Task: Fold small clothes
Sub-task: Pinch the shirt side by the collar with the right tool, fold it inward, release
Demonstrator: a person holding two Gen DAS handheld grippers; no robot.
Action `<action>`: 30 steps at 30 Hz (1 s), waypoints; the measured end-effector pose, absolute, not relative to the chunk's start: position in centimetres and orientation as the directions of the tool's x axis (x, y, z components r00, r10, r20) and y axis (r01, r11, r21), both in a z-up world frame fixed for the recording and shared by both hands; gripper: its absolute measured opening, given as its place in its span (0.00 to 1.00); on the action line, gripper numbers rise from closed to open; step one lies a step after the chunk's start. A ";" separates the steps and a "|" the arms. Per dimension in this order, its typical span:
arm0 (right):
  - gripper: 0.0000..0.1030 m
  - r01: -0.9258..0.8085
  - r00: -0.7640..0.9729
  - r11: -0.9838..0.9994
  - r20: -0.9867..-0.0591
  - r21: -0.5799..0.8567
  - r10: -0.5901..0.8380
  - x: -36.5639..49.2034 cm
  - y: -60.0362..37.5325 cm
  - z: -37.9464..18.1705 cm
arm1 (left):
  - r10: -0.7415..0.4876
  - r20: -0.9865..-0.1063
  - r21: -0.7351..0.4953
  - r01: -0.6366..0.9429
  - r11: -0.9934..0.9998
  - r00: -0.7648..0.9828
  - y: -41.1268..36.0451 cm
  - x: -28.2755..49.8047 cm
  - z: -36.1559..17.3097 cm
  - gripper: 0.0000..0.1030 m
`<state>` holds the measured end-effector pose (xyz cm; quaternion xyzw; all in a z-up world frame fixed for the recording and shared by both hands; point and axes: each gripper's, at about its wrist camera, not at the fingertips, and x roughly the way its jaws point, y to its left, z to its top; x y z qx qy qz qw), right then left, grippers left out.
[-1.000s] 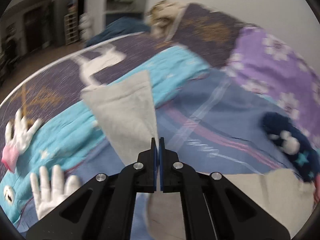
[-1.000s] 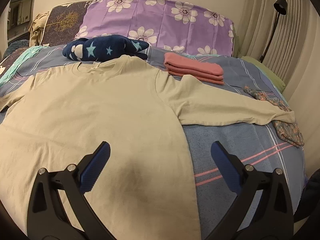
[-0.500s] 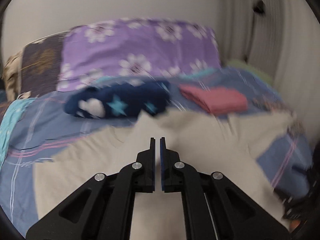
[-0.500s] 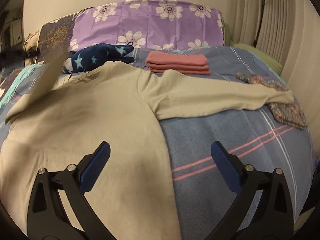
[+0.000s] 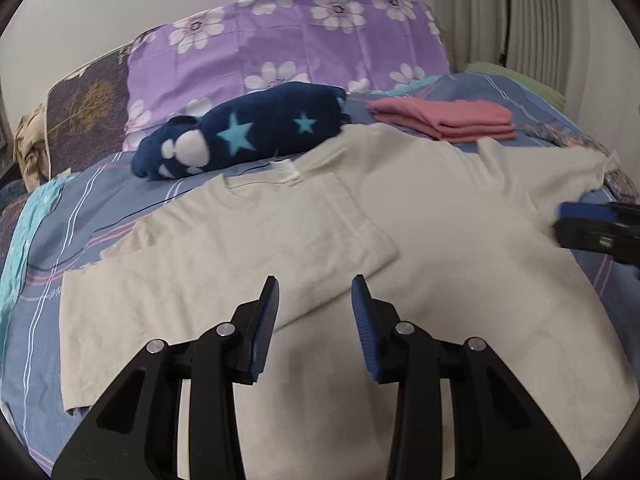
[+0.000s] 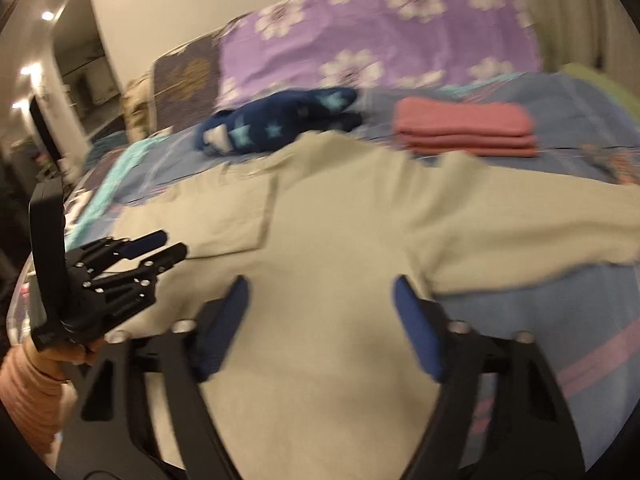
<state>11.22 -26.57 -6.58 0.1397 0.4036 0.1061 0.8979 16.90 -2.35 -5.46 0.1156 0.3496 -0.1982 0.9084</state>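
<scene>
A beige long-sleeved shirt (image 5: 440, 240) lies flat on the blue striped bed cover (image 5: 36, 360), neck towards the pillows. Its left sleeve (image 5: 260, 232) is folded across the chest. The right sleeve (image 6: 540, 224) stretches out to the right. My left gripper (image 5: 316, 292) hovers over the shirt near the folded sleeve's lower edge; its jaws are opening with nothing between them. My right gripper (image 6: 320, 292) is above the shirt's right side, jaws closing, with only the cloth below showing between them. The right wrist view is blurred. Each gripper shows in the other's view: left gripper (image 6: 160, 246), right gripper (image 5: 592, 224).
A folded pink stack (image 5: 448, 118) and a navy star-patterned bundle (image 5: 248, 132) lie behind the shirt, in front of a purple flowered pillow (image 5: 300, 40). A patterned cloth (image 5: 560, 136) lies at the right, teal fabric (image 5: 24, 220) at the left. A pink-sleeved hand (image 6: 28, 380) holds the left gripper.
My left gripper carried the left sleeve across the shirt, let it go and opened. My right gripper's jaws have narrowed and its view has swung left.
</scene>
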 end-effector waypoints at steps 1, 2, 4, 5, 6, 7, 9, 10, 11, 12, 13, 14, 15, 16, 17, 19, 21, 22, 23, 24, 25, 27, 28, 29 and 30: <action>0.34 -0.083 0.622 0.928 -0.709 0.364 0.333 12.6 -26.2 -6.9 | -0.276 -0.683 0.066 0.433 0.899 0.676 -1.9 17.0 -5.7 0.37; 0.28 -0.085 0.573 0.912 -0.729 0.401 0.374 14.9 -25.7 -7.4 | -0.272 -0.685 0.065 0.428 0.902 0.676 -1.6 17.0 -5.9 0.37; 0.28 -0.081 0.540 0.896 -0.736 0.436 0.407 17.4 -25.1 -7.9 | -0.253 -0.696 0.075 0.418 0.905 0.672 -0.6 17.2 -6.6 0.37; 0.28 -0.071 0.532 0.891 -0.738 0.449 0.415 19.0 -24.8 -8.3 | -0.235 -0.703 0.087 0.408 0.909 0.671 -0.1 17.3 -7.0 0.37; 0.28 -0.061 0.531 0.886 -0.737 0.460 0.419 20.3 -24.7 -8.6 | -0.218 -0.708 0.096 0.397 0.913 0.672 0.5 17.4 -7.3 0.37; 0.28 -0.059 0.529 0.881 -0.734 0.469 0.426 21.1 -24.6 -8.9 | -0.199 -0.713 0.101 0.378 0.920 0.672 1.4 17.5 -7.4 0.38; 0.29 -0.059 0.507 0.870 -0.736 0.489 0.448 23.3 -23.9 -9.8 | -0.167 -0.719 0.100 0.338 0.936 0.675 3.5 17.6 -7.6 0.41; 0.29 -0.058 0.498 0.866 -0.737 0.496 0.456 23.9 -23.8 -10.2 | -0.151 -0.718 0.106 0.320 0.941 0.680 4.3 17.5 -7.6 0.45; 0.31 -0.060 0.480 0.857 -0.738 0.512 0.474 24.8 -23.2 -10.9 | -0.124 -0.713 0.122 0.296 0.947 0.690 5.4 17.4 -7.6 0.49; 0.34 -0.064 0.468 0.852 -0.738 0.520 0.486 25.3 -22.9 -11.3 | -0.101 -0.708 0.139 0.278 0.951 0.699 6.1 17.3 -7.6 0.51; 0.36 -0.073 0.452 0.844 -0.736 0.532 0.503 25.8 -22.4 -11.8 | -0.069 -0.701 0.160 0.251 0.955 0.710 7.2 17.2 -7.6 0.52; 0.39 -0.080 0.453 0.842 -0.733 0.533 0.507 26.1 -21.9 -12.0 | -0.045 -0.697 0.175 0.230 0.957 0.715 8.0 17.1 -7.7 0.53; 0.45 -0.088 0.466 0.843 -0.726 0.531 0.506 26.3 -21.6 -12.0 | -0.022 -0.697 0.186 0.210 0.960 0.717 8.8 17.1 -7.8 0.54; 0.50 -0.108 0.481 0.841 -0.712 0.531 0.511 26.4 -21.1 -11.9 | 0.005 -0.698 0.195 0.184 0.963 0.716 9.8 17.1 -7.9 0.55; 0.56 -0.117 0.487 0.842 -0.709 0.526 0.511 26.6 -20.7 -11.8 | 0.023 -0.701 0.197 0.163 0.967 0.712 10.6 17.2 -8.0 0.56; 0.55 -0.128 0.493 0.858 -0.718 0.498 0.491 27.0 -19.7 -11.8 | 0.057 -0.705 0.194 0.116 0.974 0.707 12.1 17.3 -8.0 0.60; 0.18 -0.164 0.481 0.879 -0.741 0.448 0.468 27.5 -18.4 -11.5 | 0.076 -0.700 0.184 0.076 0.980 0.710 13.1 17.1 -7.8 0.65; 0.09 -0.174 0.469 0.881 -0.750 0.440 0.467 27.6 -18.1 -11.4 | 0.076 -0.698 0.174 0.065 0.983 0.712 13.6 16.9 -7.7 0.67; 0.07 -0.177 0.482 0.878 -0.739 0.444 0.471 27.2 -18.0 -10.6 | 0.073 -0.696 0.168 0.063 0.984 0.714 13.9 16.7 -7.6 0.70; 0.07 -0.187 0.503 0.872 -0.718 0.452 0.480 26.8 -18.1 -9.8 | 0.072 -0.694 0.168 0.064 0.984 0.716 14.0 16.5 -7.6 0.71; 0.07 -0.199 0.519 0.866 -0.700 0.459 0.490 26.3 -18.3 -8.9 | 0.073 -0.691 0.175 0.068 0.982 0.720 14.1 16.2 -7.7 0.74; 0.06 -0.215 0.565 0.859 -0.659 0.464 0.497 24.8 -19.0 -6.3 | 0.076 -0.690 0.196 0.085 0.977 0.720 13.9 15.9 -8.0 0.76; 0.05 -0.218 0.582 0.860 -0.646 0.461 0.494 24.1 -19.4 -5.1 | 0.078 -0.692 0.205 0.092 0.975 0.718 13.8 15.8 -8.2 0.77; 0.05 -0.222 0.601 0.864 -0.635 0.451 0.486 23.3 -20.1 -3.8 | 0.081 -0.692 0.214 0.097 0.972 0.717 13.6 15.7 -8.4 0.77; 0.00 -0.215 0.619 0.873 -0.630 0.438 0.469 22.6 -20.8 -2.8 | 0.083 -0.694 0.221 0.102 0.970 0.715 13.5 15.7 -8.5 0.77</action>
